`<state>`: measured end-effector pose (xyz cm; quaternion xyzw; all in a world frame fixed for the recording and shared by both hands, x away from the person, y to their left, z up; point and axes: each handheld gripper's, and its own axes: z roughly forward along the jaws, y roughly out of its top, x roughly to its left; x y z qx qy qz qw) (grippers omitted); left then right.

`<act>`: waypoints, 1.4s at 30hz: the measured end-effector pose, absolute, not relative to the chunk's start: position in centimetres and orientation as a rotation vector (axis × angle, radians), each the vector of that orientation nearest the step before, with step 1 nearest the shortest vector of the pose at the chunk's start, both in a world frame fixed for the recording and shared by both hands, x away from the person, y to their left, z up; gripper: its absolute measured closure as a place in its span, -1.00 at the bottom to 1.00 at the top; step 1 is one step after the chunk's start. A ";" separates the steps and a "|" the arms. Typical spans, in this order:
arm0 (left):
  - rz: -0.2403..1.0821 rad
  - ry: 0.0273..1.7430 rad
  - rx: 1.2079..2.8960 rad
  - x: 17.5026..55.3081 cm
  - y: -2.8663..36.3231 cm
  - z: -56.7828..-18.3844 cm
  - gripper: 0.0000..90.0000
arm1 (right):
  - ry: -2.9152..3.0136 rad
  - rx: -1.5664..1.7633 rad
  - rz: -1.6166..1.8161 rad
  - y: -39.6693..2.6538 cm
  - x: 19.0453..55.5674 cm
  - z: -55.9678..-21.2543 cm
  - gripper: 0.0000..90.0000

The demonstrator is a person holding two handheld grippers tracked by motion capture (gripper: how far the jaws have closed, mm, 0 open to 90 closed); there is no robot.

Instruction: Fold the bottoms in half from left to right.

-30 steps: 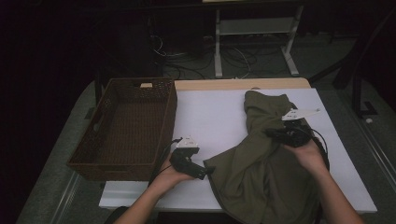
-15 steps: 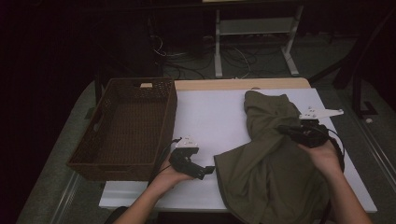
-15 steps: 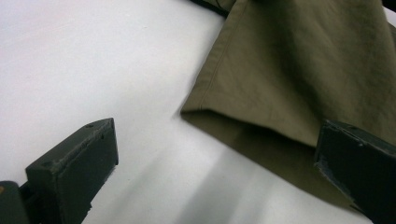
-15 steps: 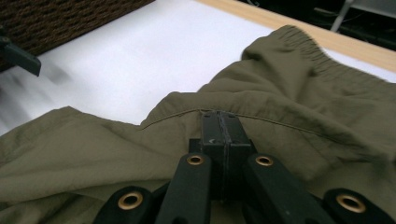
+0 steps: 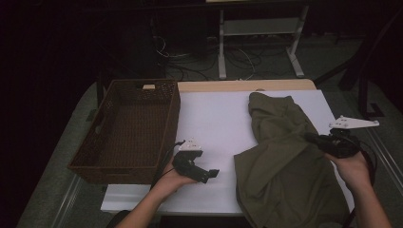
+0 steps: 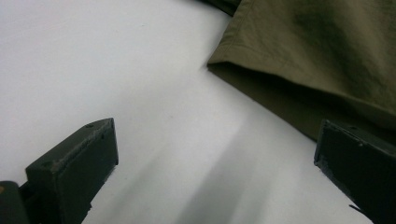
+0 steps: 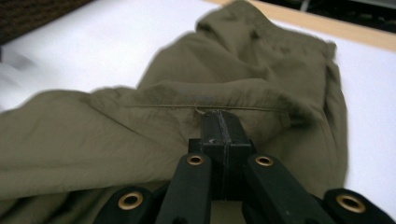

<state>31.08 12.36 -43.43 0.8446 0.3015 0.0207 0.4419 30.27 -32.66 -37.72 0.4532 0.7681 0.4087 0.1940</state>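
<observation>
An olive green garment (image 5: 280,161) lies crumpled over the right half of the white table (image 5: 214,118). My right gripper (image 5: 312,139) is at the garment's right side, shut on a stitched fold of the cloth; the right gripper view has both jaws pressed together (image 7: 219,122) on that seam of the garment (image 7: 140,135). My left gripper (image 5: 213,174) rests low near the table's front edge, left of the garment, pointing toward it. Its jaws stand wide apart (image 6: 219,158) over bare table, with the garment's hem (image 6: 317,42) just ahead.
A dark brown wicker basket (image 5: 173,114) stands on the left part of the table. A strip of wood (image 5: 247,85) shows along the table's far edge. Beyond it are a white frame's legs (image 5: 259,28) and cables on the dark floor.
My right gripper has moved to the right with the garment's fold in it, drawing the cloth out wider across the table. The left hand has stayed put.
</observation>
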 end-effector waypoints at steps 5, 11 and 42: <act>0.049 0.750 2.099 31.1 12.4 -43.5 -1.00 | 2.161 1.326 1.103 -34.1 29.4 -39.0 0.99; 0.039 0.745 2.103 31.1 12.2 -43.6 -1.00 | 2.197 1.390 1.047 -35.2 29.3 -40.9 0.99; 0.032 0.742 2.128 31.3 11.9 -44.0 -1.00 | 2.067 1.498 1.064 -36.7 32.7 -40.2 0.37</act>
